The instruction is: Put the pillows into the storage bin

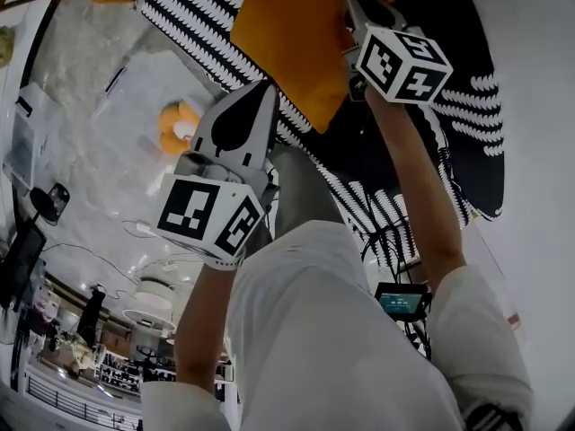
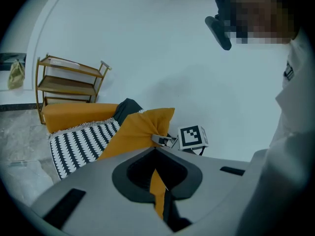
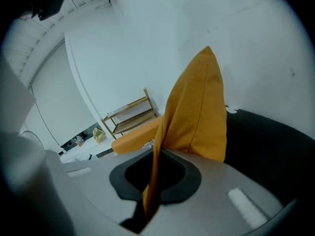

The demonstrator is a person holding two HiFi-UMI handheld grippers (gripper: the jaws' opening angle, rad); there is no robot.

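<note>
An orange pillow (image 1: 292, 39) hangs in the air between my two grippers, in front of my body. My left gripper (image 1: 266, 88) is shut on its lower left edge; a strip of orange cloth (image 2: 157, 193) runs through the closed jaws. My right gripper (image 1: 353, 5) is shut on the opposite edge, and the pillow (image 3: 197, 107) rises as a tall fold above its jaws. From the left gripper view the right gripper's marker cube (image 2: 192, 136) shows just behind the pillow (image 2: 135, 132). I see no storage bin that I can tell as such.
A second, long orange pillow (image 2: 78, 114) lies on a black-and-white patterned cloth (image 2: 81, 144) below. A wooden shelf (image 2: 69, 82) stands against the white wall. A small orange and white object (image 1: 177, 124) lies on the marbled floor. A dark surface (image 3: 270, 151) lies under the right gripper.
</note>
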